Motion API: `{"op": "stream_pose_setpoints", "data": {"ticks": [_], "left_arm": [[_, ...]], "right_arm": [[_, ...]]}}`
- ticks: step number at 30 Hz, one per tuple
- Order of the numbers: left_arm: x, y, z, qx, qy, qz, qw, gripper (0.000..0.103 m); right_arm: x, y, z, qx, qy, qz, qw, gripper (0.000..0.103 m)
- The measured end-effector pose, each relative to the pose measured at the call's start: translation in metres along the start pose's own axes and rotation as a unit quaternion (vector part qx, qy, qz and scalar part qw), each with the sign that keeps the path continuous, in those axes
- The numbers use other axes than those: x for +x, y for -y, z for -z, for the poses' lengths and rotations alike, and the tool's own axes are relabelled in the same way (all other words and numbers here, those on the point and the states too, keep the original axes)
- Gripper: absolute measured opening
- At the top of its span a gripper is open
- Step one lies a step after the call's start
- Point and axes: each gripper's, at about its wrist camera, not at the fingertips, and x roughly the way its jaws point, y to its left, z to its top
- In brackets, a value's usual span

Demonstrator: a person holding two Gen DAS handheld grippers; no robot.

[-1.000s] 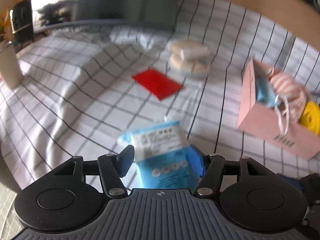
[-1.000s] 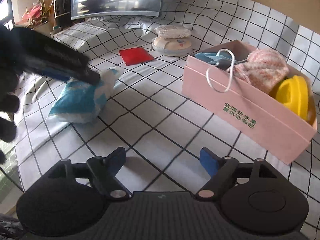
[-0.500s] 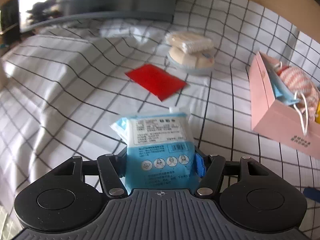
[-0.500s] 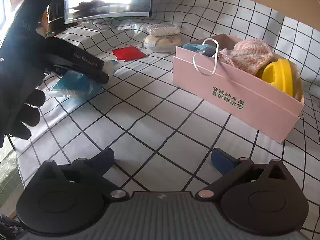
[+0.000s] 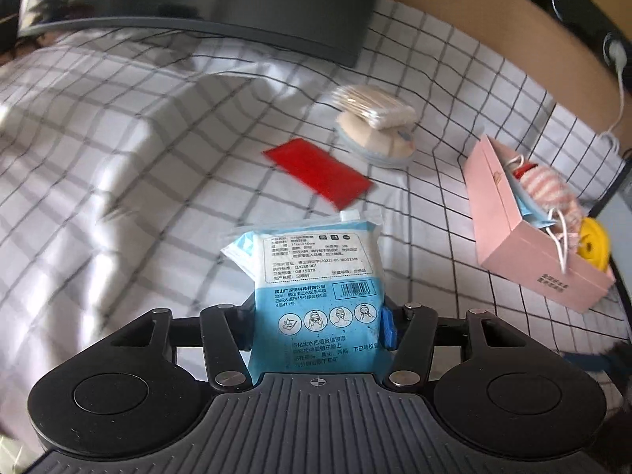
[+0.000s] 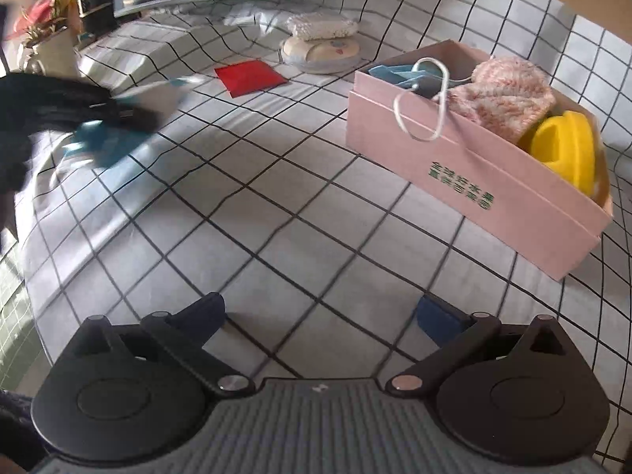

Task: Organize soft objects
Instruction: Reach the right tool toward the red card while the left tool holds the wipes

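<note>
The blue-and-white plastic pack of soft cotton pads (image 5: 320, 296) sits pinched in my left gripper (image 5: 318, 322), whose jaws have just been closing on it, above the checked tabletop (image 5: 118, 197). Transport step. Next I judge: carry it to the pink cardboard box (image 6: 474, 173). Right gripper (image 6: 320, 316) spread, empty.

left gripper (image 5: 318, 326) closing on blue packet (image 5: 316, 288), lifted

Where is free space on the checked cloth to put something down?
The widest bare patch lies between the open right tool and the pink box. More bare cloth lies left of the red packet. It is crowded around the round case, and the box is nearly full.
</note>
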Motion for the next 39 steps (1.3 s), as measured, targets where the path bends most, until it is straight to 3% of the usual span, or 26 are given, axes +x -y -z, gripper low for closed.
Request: {"op": "stream_pose_setpoints", "data": {"ticks": [4, 10, 14, 18, 21, 23, 25, 26, 28, 36, 38, 39], "left_arm": [[-0.029, -0.036, 0.008, -0.017, 0.001, -0.001, 0.9999, 0.059], [-0.048, -0.08, 0.026, -0.05, -0.028, 0.0, 0.9984, 0.058], [-0.067, -0.097, 0.029, -0.064, -0.015, 0.014, 0.9978, 0.058], [-0.092, -0.121, 0.02, -0.091, 0.022, 0.009, 0.9956, 0.058], [-0.109, -0.137, 0.013, -0.111, 0.05, -0.011, 0.9925, 0.058], [-0.117, -0.145, 0.014, -0.128, 0.059, -0.021, 0.9898, 0.058], [-0.121, -0.148, 0.018, -0.138, 0.061, -0.025, 0.9882, 0.058], [-0.12, -0.148, 0.019, -0.141, 0.058, -0.026, 0.988, 0.058], [-0.115, -0.147, 0.02, -0.143, 0.049, -0.024, 0.9883, 0.058], [-0.088, -0.111, 0.004, -0.101, 0.026, 0.029, 0.9941, 0.058], [-0.08, -0.1, 0.002, -0.087, 0.018, 0.042, 0.9951, 0.058], [-0.076, -0.096, 0.002, -0.082, 0.013, 0.047, 0.9954, 0.058]], "right_arm": [[0.012, -0.021, -0.034, -0.02, 0.003, -0.006, 1.0, 0.099], [0.047, -0.067, -0.134, -0.073, 0.06, -0.043, 0.995, 0.099], [0.105, -0.079, -0.197, -0.1, 0.032, -0.056, 0.993, 0.099], [0.151, -0.076, -0.227, -0.111, 0.017, -0.021, 0.994, 0.099], [0.161, -0.062, -0.231, -0.058, 0.009, -0.059, 0.997, 0.097], [0.157, -0.062, -0.227, -0.046, 0.018, -0.045, 0.998, 0.086], [0.147, -0.066, -0.22, -0.055, 0.019, -0.051, 0.997, 0.061], [0.141, -0.067, -0.217, -0.056, 0.017, -0.055, 0.997, 0.056], [0.128, -0.069, -0.206, -0.061, 0.005, -0.068, 0.996, 0.022], [0.065, -0.054, -0.133, -0.034, -0.035, -0.117, 0.992, 0.011], [0.05, -0.057, -0.123, -0.056, -0.021, -0.137, 0.989, 0.012], [0.045, -0.058, -0.124, -0.072, -0.009, -0.13, 0.989, 0.019]]}}
